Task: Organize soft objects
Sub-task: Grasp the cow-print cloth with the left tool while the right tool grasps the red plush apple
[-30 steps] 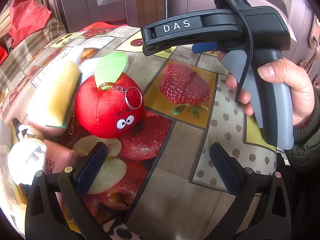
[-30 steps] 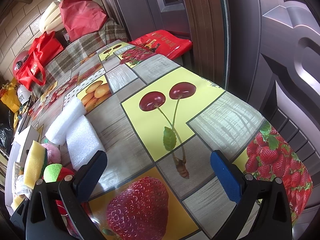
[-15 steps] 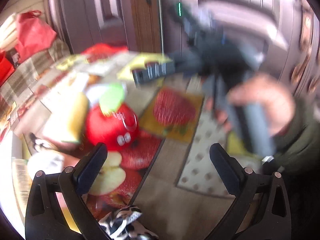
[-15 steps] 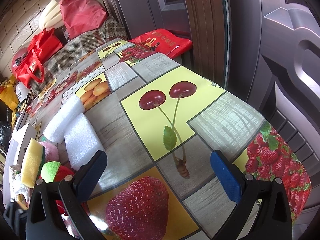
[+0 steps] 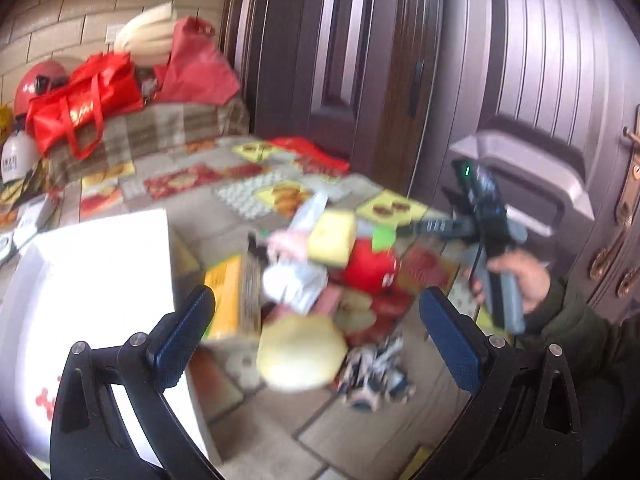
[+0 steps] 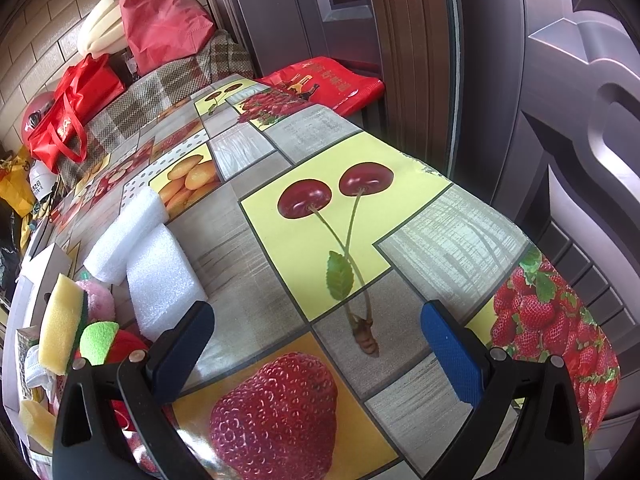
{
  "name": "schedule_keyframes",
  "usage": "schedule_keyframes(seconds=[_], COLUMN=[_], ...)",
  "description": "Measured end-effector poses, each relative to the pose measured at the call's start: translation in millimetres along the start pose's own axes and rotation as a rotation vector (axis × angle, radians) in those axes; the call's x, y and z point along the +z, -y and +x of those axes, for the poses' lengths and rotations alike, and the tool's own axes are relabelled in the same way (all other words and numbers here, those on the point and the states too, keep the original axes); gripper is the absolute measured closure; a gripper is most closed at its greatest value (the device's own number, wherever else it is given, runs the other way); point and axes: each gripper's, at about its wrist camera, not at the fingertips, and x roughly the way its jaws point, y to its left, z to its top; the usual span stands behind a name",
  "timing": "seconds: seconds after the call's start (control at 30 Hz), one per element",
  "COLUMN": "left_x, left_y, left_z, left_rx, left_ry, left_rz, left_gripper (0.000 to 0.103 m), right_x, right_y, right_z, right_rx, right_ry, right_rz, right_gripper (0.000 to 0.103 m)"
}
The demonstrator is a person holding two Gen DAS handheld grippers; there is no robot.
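The left wrist view is blurred by motion. My left gripper is open and holds nothing, high above a pile of soft things: a red plush apple, a yellow sponge, a pale yellow round thing and a black-and-white cloth. A white box lies to the left. My right gripper is open and empty above the fruit-print tablecloth. Two white foam blocks, the yellow sponge and the plush apple sit at its left.
A hand holds the other gripper handle at the right. Dark doors stand close behind the table. Red bags and a plaid cloth are piled at the far end. A red bag lies at the table's far edge.
My left gripper has pulled back and up fast, away from the plush apple; the pile now looks smaller and the white box has come into view. The right gripper has hardly moved.
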Motion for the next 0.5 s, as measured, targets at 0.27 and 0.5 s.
schedule_keyframes(seconds=[0.27,0.5], left_x=[-43,-54], left_y=[47,53], left_z=[41,78], left_rx=[-0.043,-0.087], left_ry=[-0.212,-0.356], left_rz=[0.117,0.087], left_gripper=[0.000,0.010], right_x=[-16,-40], right_y=[-16,-80], right_z=[-52,-58], right_rx=[0.276,0.324], right_ry=[0.209,0.121], right_rz=[-0.157,-0.520], right_gripper=[0.000,0.000])
